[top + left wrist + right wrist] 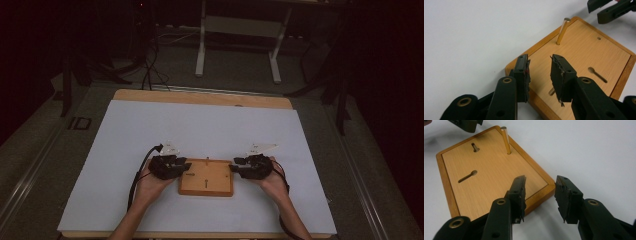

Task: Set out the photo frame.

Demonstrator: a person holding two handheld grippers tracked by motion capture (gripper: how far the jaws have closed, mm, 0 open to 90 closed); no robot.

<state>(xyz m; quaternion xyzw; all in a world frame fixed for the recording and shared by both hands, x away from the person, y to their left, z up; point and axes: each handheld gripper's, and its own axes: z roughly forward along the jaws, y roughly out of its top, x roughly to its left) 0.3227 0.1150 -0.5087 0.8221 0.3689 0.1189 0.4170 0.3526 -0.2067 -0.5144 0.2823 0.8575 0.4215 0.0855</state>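
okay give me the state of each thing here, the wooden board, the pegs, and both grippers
wooden board: flat on the white table, between the grippers
brass peg: upright near the board's edge
other pegs: upright in the board
left gripper: open, over a board corner
right gripper: open, straddling a board corner

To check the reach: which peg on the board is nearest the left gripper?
The peg between the left gripper's open jaws; the others stand farther across the board.
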